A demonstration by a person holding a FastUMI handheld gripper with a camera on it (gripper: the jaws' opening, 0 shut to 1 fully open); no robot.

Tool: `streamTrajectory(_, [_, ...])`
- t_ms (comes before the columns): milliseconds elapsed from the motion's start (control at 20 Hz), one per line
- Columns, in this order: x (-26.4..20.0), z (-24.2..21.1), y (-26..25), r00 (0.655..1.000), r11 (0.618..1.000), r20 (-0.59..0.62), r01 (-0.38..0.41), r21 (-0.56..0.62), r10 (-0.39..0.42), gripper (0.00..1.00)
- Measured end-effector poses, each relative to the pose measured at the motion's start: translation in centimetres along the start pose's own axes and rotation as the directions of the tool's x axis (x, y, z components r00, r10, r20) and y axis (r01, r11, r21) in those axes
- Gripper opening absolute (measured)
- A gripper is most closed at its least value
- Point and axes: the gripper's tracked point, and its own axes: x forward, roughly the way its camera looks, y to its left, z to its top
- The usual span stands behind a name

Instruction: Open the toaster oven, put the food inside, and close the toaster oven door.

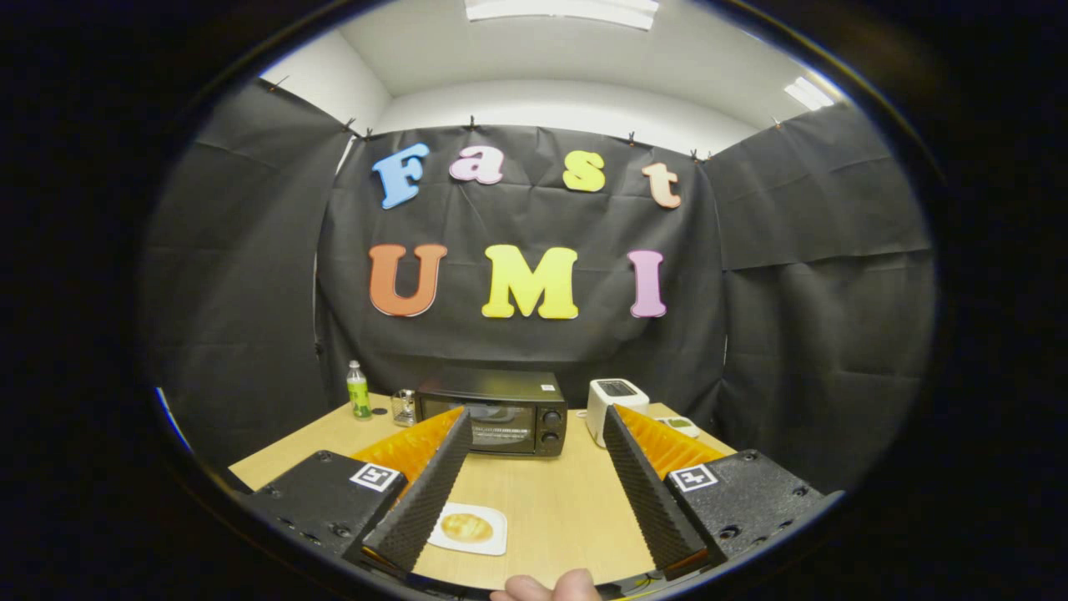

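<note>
Table (542,501), light wood, stood inside a black cloth booth. Hand-held gripper (534,413) hung above the near half of the table, its two fingers spread wide and gripping nothing; each finger (425,492) was black with a ribbed inner face and orange backing, and each mount carried a square marker tag.

Oven (492,413), black, sat at 12 o'clock beyond the fingertips, at the far end of the table, door shut, glass front facing the gripper, two knobs down its right side. The left fingertip overlapped the oven's left front corner in the view.

Food (466,527), a round golden piece on a white square plate (492,542), lay on the near table at 7 o'clock from the table's middle, just beside the left finger's inner face and partly hidden by it.

Toaster (616,401), white, stood at 1 o'clock, just right of the oven. Bottle (359,391), green, stood upright at 10 o'clock, well left of the oven. A small shiny item (405,407) sat between bottle and oven; its kind could not be told. A small white and green object (680,425) lay at 2 o'clock behind the right finger.

Fingertip of a person (546,587) showed at 6 o'clock, below the gripper.
</note>
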Motion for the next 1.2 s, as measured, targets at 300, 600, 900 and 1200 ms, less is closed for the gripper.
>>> streamTrajectory(300, [0.7,-1.1,0.5,0.999,1.0,-0.028,-0.018,0.006,0.019,1.0])
streamTrajectory(600, [2.2,-1.9,1.7,0.999,0.999,-0.041,-0.035,0.011,0.036,1.0])
streamTrajectory(900, [5.7,-3.3,3.0,0.996,0.998,-0.072,-0.054,0.009,0.055,1.0])
streamTrajectory(1200, [12.0,-3.4,4.3,0.992,0.997,-0.096,-0.081,0.018,0.082,1.0])
